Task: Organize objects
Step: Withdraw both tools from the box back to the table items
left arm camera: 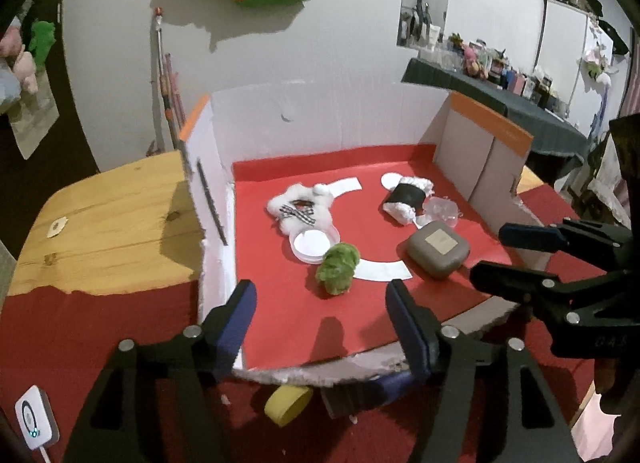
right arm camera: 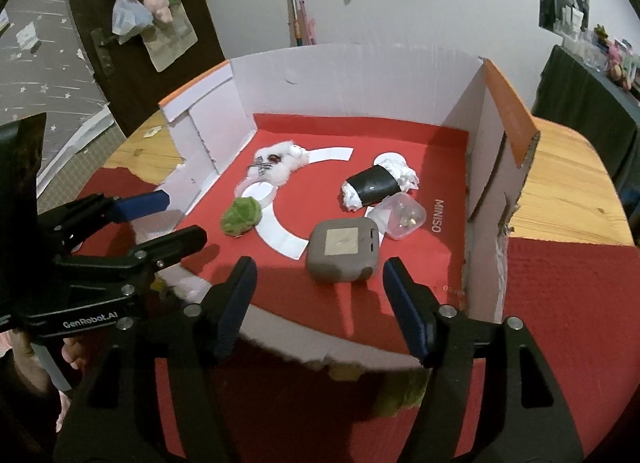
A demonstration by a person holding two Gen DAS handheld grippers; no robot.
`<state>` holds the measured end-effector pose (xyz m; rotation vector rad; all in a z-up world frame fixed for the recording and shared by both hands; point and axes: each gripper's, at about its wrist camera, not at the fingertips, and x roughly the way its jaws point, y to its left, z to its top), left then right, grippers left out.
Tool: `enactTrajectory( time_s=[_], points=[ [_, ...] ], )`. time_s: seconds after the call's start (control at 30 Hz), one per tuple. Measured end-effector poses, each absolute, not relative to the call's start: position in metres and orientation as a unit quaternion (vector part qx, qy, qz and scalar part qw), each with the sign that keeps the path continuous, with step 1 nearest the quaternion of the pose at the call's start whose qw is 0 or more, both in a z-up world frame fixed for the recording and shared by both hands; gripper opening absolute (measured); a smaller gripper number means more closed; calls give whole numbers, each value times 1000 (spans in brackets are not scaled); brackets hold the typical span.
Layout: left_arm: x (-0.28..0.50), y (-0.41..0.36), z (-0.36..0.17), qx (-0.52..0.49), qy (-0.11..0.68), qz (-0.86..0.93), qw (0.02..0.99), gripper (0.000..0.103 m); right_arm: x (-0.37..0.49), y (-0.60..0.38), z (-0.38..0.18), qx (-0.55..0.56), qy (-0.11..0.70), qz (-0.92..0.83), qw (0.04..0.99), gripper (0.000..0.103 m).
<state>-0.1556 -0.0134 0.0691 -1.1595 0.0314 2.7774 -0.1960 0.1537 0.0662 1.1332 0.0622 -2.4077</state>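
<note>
Objects are lying gathered on the red floor of the open-fronted cardboard box (right arm camera: 504, 119): a green plush (right arm camera: 241, 216), a white fluffy toy (right arm camera: 280, 163), a round white lid (right arm camera: 258, 191), a black-banded white roll (right arm camera: 374, 185), a clear plastic case (right arm camera: 401, 216) and a grey rounded case (right arm camera: 342, 251), the last two touching. Both claws are hovering at the box's front edge, probably to keep clear of the contents. The left gripper (left arm camera: 320, 321) and right gripper (right arm camera: 318, 303) are each standing partly open and holding nothing.
</note>
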Motion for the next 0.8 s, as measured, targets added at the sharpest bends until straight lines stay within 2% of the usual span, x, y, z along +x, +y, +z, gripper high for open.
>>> enactTrajectory(
  time_s=[0.07, 0.43, 0.53, 0.8],
  points=[
    [-149, -15, 72, -378, 9, 923, 64, 76, -191, 153, 69, 409, 24, -881, 239, 70],
    [-124, -17, 75, -366, -2, 929, 61, 84, -167, 153, 82, 387, 27, -890, 237, 74],
    [-117, -16, 75, -363, -4, 930, 58, 88, -160, 156, 84, 380, 26, -895, 233, 81],
    [-98, -11, 74, -354, 6, 934, 50, 97, -142, 159, 85, 371, 25, -899, 230, 85]
  ],
)
